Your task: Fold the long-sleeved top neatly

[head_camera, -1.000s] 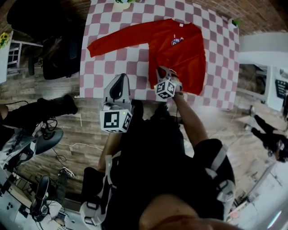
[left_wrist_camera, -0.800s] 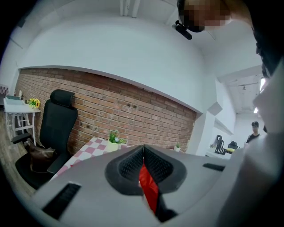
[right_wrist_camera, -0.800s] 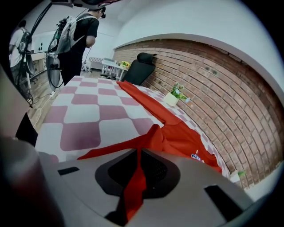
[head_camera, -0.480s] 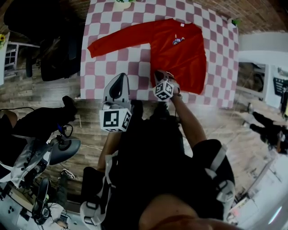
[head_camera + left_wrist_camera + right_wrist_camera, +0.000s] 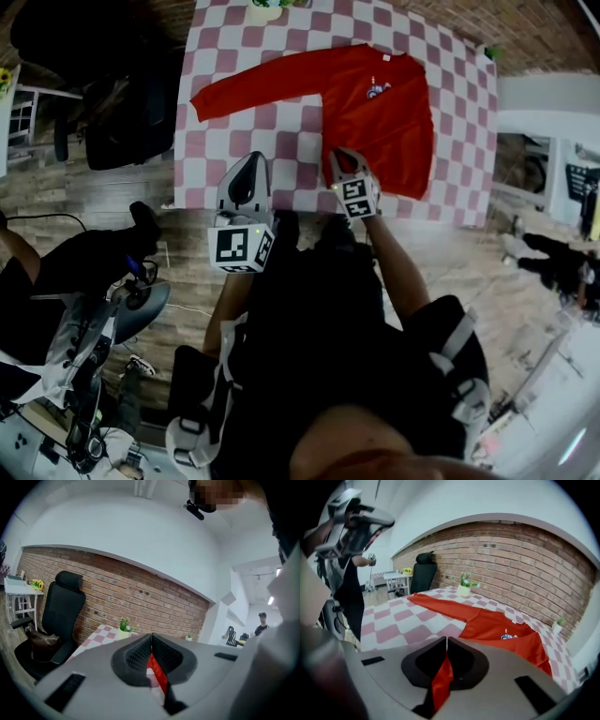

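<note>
Nearest the person, the grey two-jaw left gripper (image 5: 247,161) hung over the near edge of the table. Its jaws were clenched together on nothing, and red cloth showed only beyond the slit between them. Near it, the grey two-jaw right gripper (image 5: 341,156) had its jaws clamped on a thin pinch of the red long-sleeved fabric top (image 5: 386,122), at the left corner of the near hem.

That grip looked slight, so a quick pull would probably slip the cloth free. With only one corner held, carrying the hem away from the person would likely drag the body askew and leave a crooked, wrinkled fold. The left gripper would need its own hold on the hem first. A sideways tug could also slide the whole garment along the smooth cover.

The top lay flat and front up on the pink-and-white checked table (image 5: 281,141), with its hem towards the person and its collar away. A small printed emblem (image 5: 378,92) sat on the chest. One long sleeve (image 5: 253,86) stretched out to the left across the checks, well apart from both grippers. The other sleeve could not be told apart from the body.
</note>
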Demonstrator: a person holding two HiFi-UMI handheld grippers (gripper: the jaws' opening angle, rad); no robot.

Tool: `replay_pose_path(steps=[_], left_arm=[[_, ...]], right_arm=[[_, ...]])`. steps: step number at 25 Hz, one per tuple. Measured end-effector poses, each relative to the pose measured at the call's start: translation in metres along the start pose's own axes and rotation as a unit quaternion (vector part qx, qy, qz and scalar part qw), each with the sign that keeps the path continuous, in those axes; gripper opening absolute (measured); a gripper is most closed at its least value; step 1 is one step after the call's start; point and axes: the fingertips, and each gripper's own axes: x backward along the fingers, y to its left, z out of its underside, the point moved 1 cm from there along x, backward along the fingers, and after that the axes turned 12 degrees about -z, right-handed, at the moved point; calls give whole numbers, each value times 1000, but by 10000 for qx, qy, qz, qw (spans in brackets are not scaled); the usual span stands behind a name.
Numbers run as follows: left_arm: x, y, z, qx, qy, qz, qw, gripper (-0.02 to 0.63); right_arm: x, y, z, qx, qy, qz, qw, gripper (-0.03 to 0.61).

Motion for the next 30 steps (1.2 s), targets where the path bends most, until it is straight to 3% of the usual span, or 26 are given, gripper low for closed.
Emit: replay_pose_path(steps=[4, 10, 14, 23, 30], left_arm=[[3, 17, -1, 40, 7, -36, 10000, 8], [7, 48, -4, 33, -41, -236, 9997, 8], [10, 64, -2, 103, -60, -449, 9989, 8], [-2, 115, 7, 355, 31, -1165, 9925, 8], [-41, 158, 35, 569, 509, -1624, 9838, 8]], right_arm=[[29, 2, -50, -688, -767, 145, 9946, 9], [74, 10, -121, -887, -1632, 337, 9820, 8], [94, 27, -162, -819, -1983, 127, 9766, 8], [102, 65, -242, -132, -2468, -488, 9677, 8], [78, 68, -274, -24, -2455, -869, 9655, 8]])
